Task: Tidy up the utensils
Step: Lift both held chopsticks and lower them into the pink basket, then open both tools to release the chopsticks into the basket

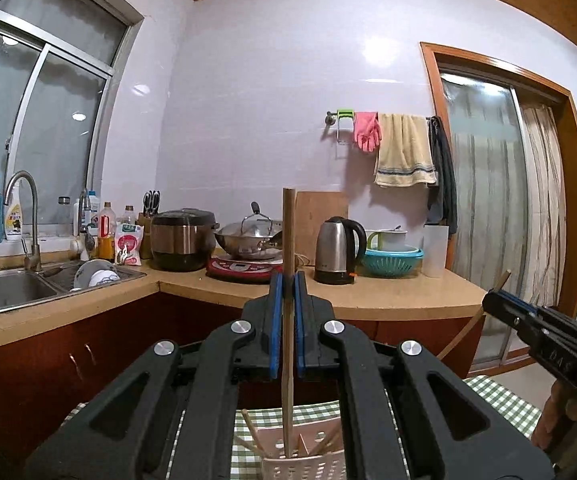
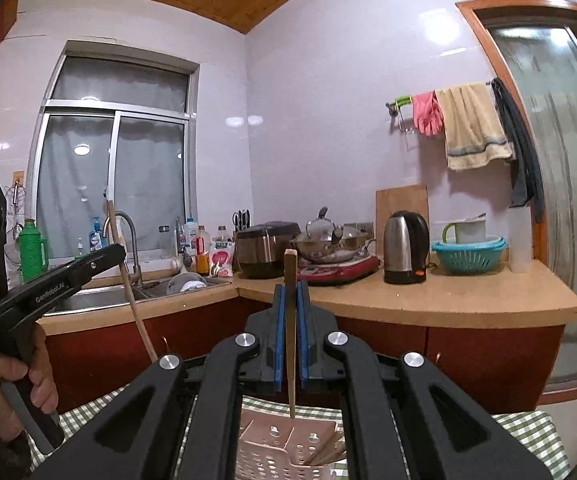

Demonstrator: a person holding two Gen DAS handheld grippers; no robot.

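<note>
Left gripper (image 1: pixel 288 280): jaws closed on a pale wooden chopstick (image 1: pixel 288 240), which stands upright between the blue pads (image 1: pixel 275 320); its lower tip reaches down into the utensil holder.
Right gripper (image 2: pixel 290 292): jaws closed on a darker chopstick (image 2: pixel 290 268), also upright; its pointed tip hangs just above the holder, with no contact visible.
Utensil holder (image 1: pixel 304 464): a pinkish-white perforated plastic caddy with dividers, standing on the green checked tablecloth (image 1: pixel 500 400) directly below both grippers; a few more chopsticks (image 2: pixel 324 454) lean inside one compartment.
Person's hand (image 2: pixel 12 384): wrapped around the left gripper's handle, seen from the right wrist view.
Background: beige countertop (image 1: pixel 388 296) with a steel kettle (image 1: pixel 338 250), wok (image 1: pixel 248 240), rice cooker (image 1: pixel 182 240), teal colander (image 1: pixel 390 262) and sink (image 1: pixel 8 288), well apart from the holder.
</note>
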